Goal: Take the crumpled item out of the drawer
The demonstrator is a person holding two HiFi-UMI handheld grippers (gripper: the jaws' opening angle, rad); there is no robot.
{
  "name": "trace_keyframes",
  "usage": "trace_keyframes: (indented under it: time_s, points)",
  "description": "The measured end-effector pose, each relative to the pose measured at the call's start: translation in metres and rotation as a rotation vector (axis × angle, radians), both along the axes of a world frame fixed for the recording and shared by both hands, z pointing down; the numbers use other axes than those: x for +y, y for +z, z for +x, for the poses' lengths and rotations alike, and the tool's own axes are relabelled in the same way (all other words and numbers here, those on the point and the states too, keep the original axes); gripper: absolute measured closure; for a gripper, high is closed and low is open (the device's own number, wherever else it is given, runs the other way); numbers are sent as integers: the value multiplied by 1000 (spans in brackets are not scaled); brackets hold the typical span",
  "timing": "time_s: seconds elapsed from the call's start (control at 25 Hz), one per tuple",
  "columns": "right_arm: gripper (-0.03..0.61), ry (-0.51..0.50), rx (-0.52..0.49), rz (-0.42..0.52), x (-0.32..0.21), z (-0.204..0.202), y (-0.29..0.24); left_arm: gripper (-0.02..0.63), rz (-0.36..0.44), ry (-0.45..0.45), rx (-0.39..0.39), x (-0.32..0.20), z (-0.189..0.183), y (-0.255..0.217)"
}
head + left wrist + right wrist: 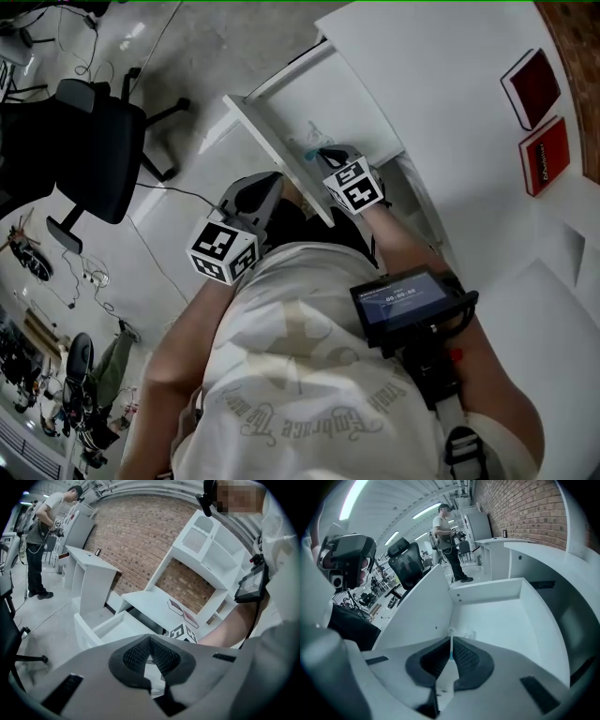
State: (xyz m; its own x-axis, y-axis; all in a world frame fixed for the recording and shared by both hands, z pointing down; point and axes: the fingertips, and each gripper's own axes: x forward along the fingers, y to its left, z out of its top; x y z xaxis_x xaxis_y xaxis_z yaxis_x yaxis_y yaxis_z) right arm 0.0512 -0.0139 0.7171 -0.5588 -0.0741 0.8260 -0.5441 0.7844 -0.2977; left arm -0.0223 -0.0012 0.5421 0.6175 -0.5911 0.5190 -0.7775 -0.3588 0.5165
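The white drawer [272, 141] stands pulled out from the desk; its bare inside fills the right gripper view [497, 620]. My right gripper [325, 156] reaches down into it near the left wall. Its jaws [451, 643] are shut on a thin, crumpled clear item with a blue bit [461, 633], which pokes out past the fingertips. From the head view the item [312, 141] shows as a translucent scrap just ahead of the gripper. My left gripper [255, 192] hangs outside the drawer's front, shut [150, 641] with nothing in it.
A black office chair [89, 150] stands on the floor to the left. Two red books [532, 86] lie on the white desk top [450, 94] at the right. A person [40, 541] stands far off by another white desk.
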Motion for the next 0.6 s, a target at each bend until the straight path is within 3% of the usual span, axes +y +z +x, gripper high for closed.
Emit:
trace_keyframes:
  time_s: [0.6]
  points:
    - [546,-49,6,12,-8,-5,25,594,-46,-16,11,2,-3,28]
